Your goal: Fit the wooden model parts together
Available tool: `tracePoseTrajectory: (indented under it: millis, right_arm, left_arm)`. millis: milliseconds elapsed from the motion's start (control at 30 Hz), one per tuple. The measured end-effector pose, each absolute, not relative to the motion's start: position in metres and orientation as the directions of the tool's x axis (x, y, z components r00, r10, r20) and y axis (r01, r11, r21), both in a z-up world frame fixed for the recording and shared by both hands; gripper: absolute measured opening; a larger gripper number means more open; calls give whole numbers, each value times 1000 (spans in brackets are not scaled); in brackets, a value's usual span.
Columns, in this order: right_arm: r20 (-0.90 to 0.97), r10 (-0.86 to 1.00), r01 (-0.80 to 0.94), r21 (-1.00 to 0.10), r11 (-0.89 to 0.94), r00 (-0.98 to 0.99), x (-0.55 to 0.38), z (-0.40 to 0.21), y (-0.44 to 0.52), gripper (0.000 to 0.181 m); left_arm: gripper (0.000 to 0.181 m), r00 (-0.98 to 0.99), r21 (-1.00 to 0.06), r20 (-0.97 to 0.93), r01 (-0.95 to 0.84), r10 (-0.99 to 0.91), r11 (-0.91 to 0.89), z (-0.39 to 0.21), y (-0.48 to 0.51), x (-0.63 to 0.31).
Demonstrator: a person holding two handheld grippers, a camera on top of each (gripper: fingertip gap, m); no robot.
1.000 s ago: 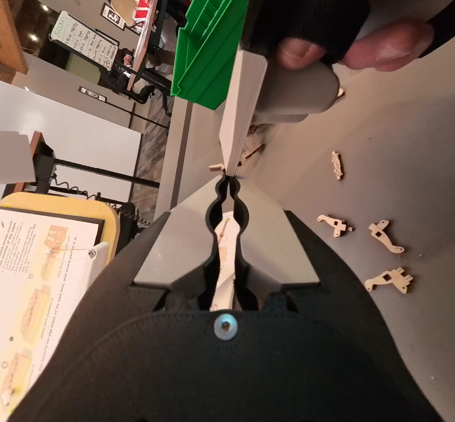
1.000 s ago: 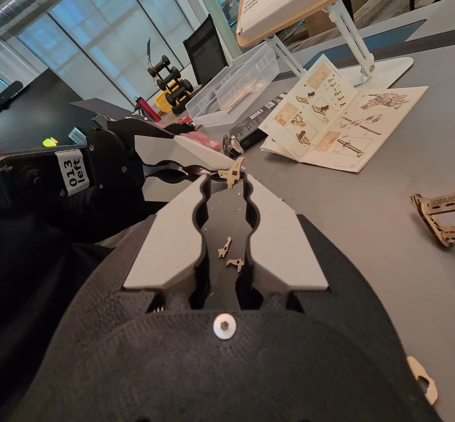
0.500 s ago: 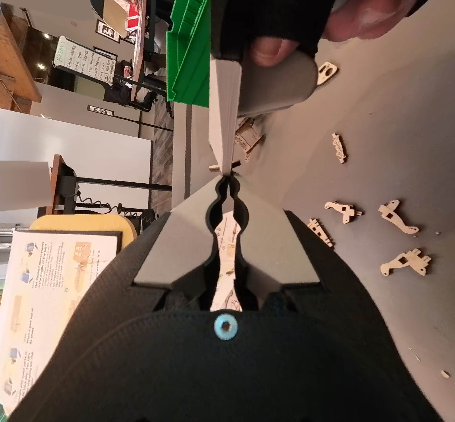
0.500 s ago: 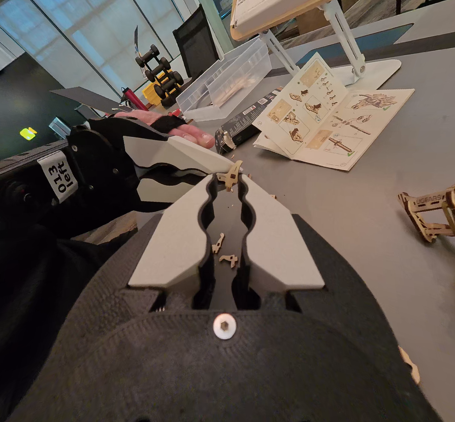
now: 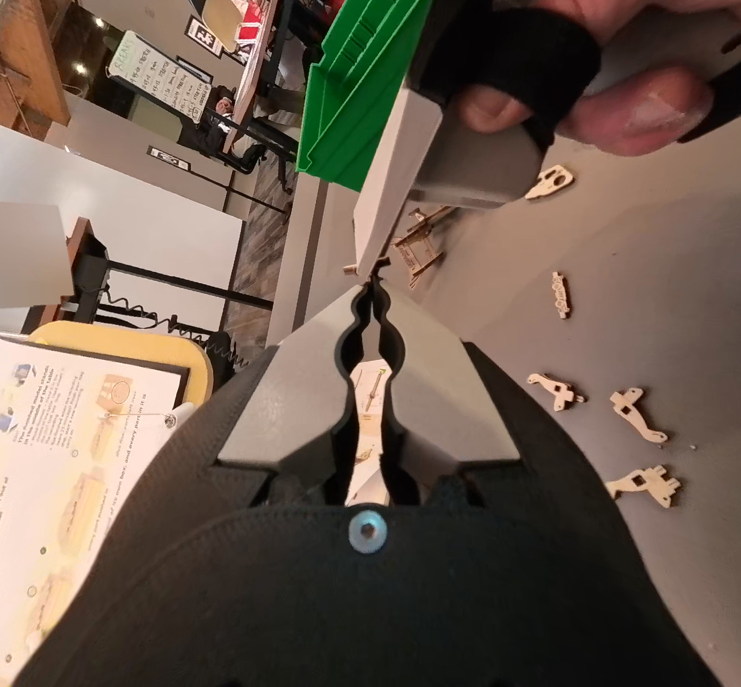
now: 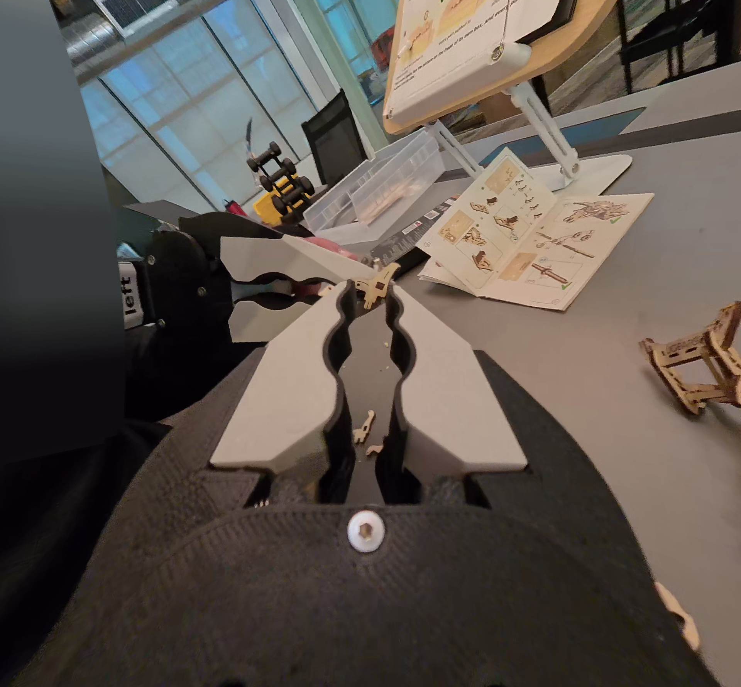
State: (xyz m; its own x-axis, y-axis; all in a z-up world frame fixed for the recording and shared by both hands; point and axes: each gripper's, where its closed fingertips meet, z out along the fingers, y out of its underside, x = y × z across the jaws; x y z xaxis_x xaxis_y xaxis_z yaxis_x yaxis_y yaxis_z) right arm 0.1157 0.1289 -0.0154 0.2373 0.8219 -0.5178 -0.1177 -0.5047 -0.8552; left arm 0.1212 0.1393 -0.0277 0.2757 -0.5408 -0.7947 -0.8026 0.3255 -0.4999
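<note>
Wooden part pinched where two pairs of grey tongs meet above the surface.

Right tongs are clenched on a small flat wooden part at their tips; left tongs are pressed together on a thin piece seen only edge-on, perhaps the same part, tip to tip with the right pair. Loose wooden pieces lie on the grey surface just below, a half-built wooden frame sits well apart, and an open instruction booklet lies toward the far edge, before a white stand.
</note>
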Motion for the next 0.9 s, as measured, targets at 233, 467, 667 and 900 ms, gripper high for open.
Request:
tracePoseTrajectory:
  millis: [233, 467, 667, 900]
  right_arm:
    - [-623, 769, -240, -775, -584, 141, 140, -2, 141, 13]
    - [-719, 692, -299, -648, -700, -64, 138, -4, 140, 12]
    - [-749, 568, -361, -453, -815, -341, 149, 3, 136, 13]
    - [-738, 544, -321, -444, -837, -400, 147, 9, 128, 13]
  left_arm:
    - [0, 280, -516, -754, -812, -594, 273, -32, 143, 96]
    - [0, 279, -537, -748, -788, -602, 302, -22, 144, 114]
    - [10, 293, -576, -749, -730, -595, 366, -8, 138, 142]
    - [9, 282, -579, -755, -711, -591, 400, 0, 132, 152]
